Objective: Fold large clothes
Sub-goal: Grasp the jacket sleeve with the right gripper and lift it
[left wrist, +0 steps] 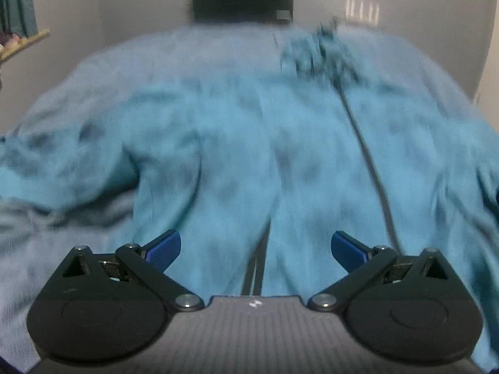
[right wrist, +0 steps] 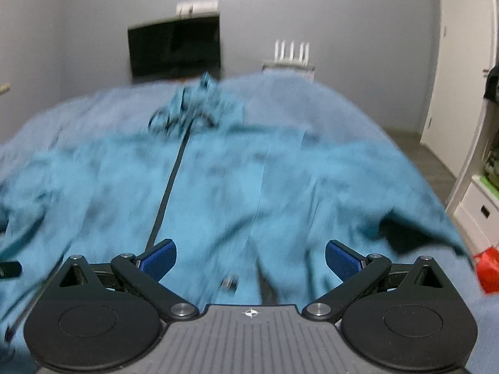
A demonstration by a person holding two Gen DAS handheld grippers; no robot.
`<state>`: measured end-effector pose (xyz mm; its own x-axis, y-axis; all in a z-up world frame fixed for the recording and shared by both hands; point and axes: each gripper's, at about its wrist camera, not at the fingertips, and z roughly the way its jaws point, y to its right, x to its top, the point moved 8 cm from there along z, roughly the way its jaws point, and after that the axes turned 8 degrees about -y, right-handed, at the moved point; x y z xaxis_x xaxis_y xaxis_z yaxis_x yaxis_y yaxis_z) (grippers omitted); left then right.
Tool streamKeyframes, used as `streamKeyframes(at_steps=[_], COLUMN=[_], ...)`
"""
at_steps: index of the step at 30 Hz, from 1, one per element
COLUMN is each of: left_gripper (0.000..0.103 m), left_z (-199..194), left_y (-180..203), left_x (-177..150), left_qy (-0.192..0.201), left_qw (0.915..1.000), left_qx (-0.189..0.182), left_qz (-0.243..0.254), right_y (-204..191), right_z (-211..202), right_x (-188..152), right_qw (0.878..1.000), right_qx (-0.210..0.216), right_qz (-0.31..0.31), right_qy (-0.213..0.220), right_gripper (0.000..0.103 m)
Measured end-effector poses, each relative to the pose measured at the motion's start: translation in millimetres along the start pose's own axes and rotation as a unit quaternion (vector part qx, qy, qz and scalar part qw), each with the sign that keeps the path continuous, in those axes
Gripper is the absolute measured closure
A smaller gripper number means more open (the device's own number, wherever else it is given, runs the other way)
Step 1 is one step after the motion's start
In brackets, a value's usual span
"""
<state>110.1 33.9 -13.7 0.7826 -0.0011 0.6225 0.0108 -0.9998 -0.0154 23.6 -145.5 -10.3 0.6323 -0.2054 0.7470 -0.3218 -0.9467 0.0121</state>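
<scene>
Both grippers hang spread wide and empty over the near hem of the teal jacket [left wrist: 237, 143], which lies front-up and rumpled across the bed [left wrist: 50, 249]. The left gripper [left wrist: 255, 249] and right gripper [right wrist: 251, 257] should each pinch a hem corner cleanly, one layer only, keeping the dark zipper [right wrist: 170, 184] straight. A red object [right wrist: 486, 269] sits off the bed's right edge. Farther back stand a dark screen [right wrist: 174, 48] and a white door [right wrist: 461, 62].
</scene>
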Motion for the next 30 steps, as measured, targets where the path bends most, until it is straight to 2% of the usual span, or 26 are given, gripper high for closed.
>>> streamKeyframes(at_steps=[3,5,7,9,13,16,20,22,24,26,28,30], left_gripper=[0.000,0.000,0.000,0.000,0.000,0.000,0.000,0.000,0.000,0.000,0.000,0.000], left_z=[3,13,30,47,72,83,91,97,97,98,99,103], left_y=[3,6,8,9,6,9,20,23,23,23,23,22], left_x=[22,22,12,-3,-28,-36,-41,-44,-46,-47,-47,-47], left_qy=[0.061,0.070,0.040,0.006,-0.032,-0.041,-0.041,-0.044,-0.043,-0.041,-0.041,-0.042], left_qw=[0.9981,0.9974,0.9985,0.9985,0.9992,0.9990,0.9981,0.9977,0.9976,0.9978,0.9981,0.9983], left_qx=[-0.001,-0.015,-0.038,-0.054,-0.023,-0.013,0.003,0.005,0.008,0.007,0.003,0.002], left_qz=[0.006,0.010,0.003,-0.001,0.005,0.014,0.046,0.051,0.053,0.052,0.047,0.040], right_y=[15,28,49,81,152,186,207,213,219,225,232,244], right_z=[1,4,11,20,46,68,90,102,110,113,114,116], right_x=[19,26,33,38,35,20,2,-5,-16,-27,-31,-30], right_qw=[1.000,1.000,1.000,0.998,0.982,0.973,0.966,0.957,0.938,0.919,0.911,0.901], right_qx=[-0.006,0.000,0.010,0.001,0.004,-0.021,-0.022,0.011,0.052,0.083,0.098,0.106], right_qz=[-0.011,-0.004,0.018,0.062,0.180,0.222,0.252,0.288,0.339,0.382,0.400,0.420], right_qy=[0.017,0.016,-0.005,-0.025,-0.049,-0.067,-0.050,-0.042,-0.050,-0.054,-0.040,-0.021], right_gripper=[0.000,0.000,0.000,0.000,0.000,0.003,0.011,0.016,0.028,0.028,0.028,0.038])
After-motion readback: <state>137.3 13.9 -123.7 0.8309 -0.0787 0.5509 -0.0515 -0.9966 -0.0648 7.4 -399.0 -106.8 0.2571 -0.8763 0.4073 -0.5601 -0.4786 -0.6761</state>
